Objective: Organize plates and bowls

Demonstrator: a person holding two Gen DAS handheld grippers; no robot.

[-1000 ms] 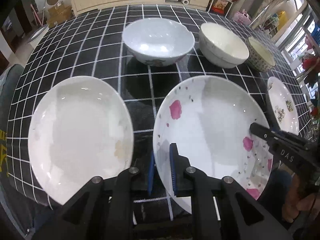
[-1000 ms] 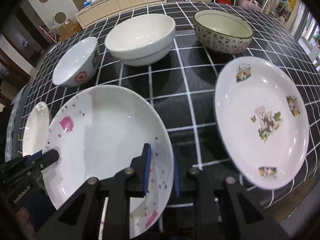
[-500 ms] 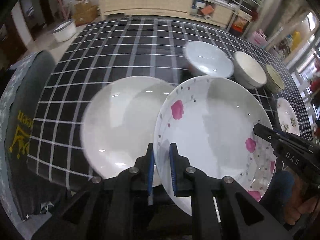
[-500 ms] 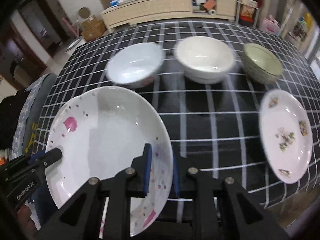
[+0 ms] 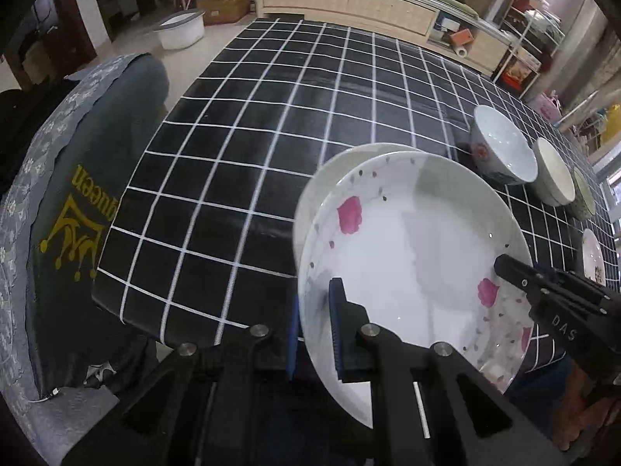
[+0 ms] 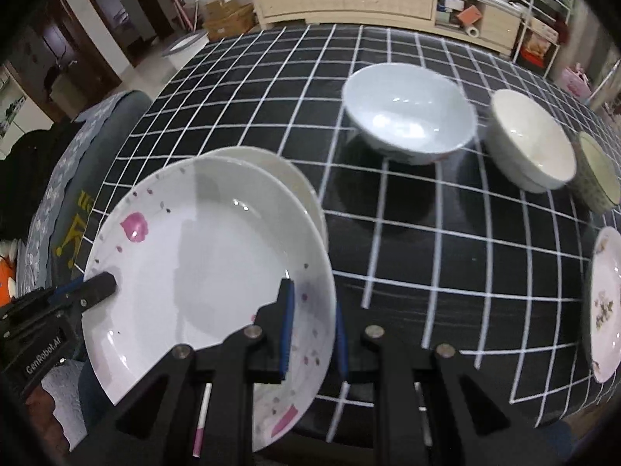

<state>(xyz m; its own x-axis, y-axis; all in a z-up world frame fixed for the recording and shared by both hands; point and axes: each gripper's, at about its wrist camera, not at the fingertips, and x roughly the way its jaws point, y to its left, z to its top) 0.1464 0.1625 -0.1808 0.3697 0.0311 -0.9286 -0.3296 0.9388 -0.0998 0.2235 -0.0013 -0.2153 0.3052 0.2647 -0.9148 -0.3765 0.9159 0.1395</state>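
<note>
A white plate with pink flowers (image 5: 411, 264) (image 6: 202, 248) hangs above a plain white plate (image 5: 333, 167) (image 6: 287, 174), covering most of it. My left gripper (image 5: 314, 334) is shut on the flowered plate's left rim; it also shows in the right wrist view as a left gripper (image 6: 97, 289) at that rim. My right gripper (image 6: 310, 330) is shut on the opposite rim, and its right gripper (image 5: 508, 268) finger reaches in over the plate in the left wrist view. Only a crescent of the plain plate shows.
On the black checked tablecloth (image 5: 271, 124) (image 6: 407, 240) stand a pale blue bowl (image 5: 500, 147) (image 6: 407, 112), a cream bowl (image 5: 553, 171) (image 6: 531, 136) and a patterned bowl (image 6: 597, 171). A printed plate (image 6: 603, 303) (image 5: 593, 256) lies far right. A grey covered chair (image 5: 66, 194) stands left.
Both grippers carried the flowered plate to the left, from beside the plain plate to over it. The bowls and printed plate slid toward the right of both views.
</note>
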